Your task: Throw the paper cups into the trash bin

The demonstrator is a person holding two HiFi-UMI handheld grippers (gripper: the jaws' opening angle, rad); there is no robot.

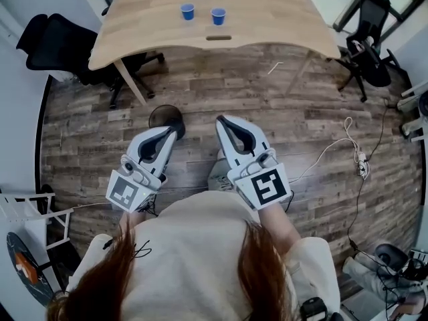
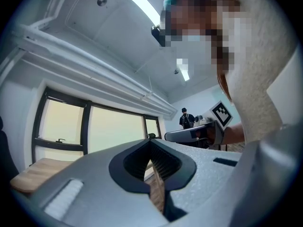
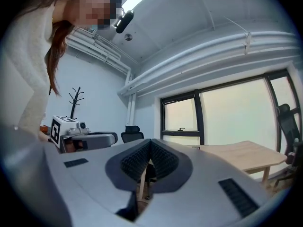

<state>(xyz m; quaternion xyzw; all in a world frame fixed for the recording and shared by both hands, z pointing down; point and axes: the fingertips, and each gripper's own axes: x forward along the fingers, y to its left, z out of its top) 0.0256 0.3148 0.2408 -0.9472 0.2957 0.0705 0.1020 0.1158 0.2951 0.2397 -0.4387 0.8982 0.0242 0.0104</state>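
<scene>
Two blue paper cups, the left cup (image 1: 188, 11) and the right cup (image 1: 218, 16), stand upright near each other on the wooden table (image 1: 267, 19), well apart from both tools. The left gripper (image 1: 170, 134) has its jaws pressed together with nothing between them, and the right gripper (image 1: 221, 120) is the same: closed and empty. The black trash bin (image 1: 166, 118) sits on the floor just by the left gripper's tip. These cups look light and thin-walled, so they should be easy to crush or knock over. A gentle pinch over the rim, one jaw inside and one outside, looks like the safest hold.
</scene>
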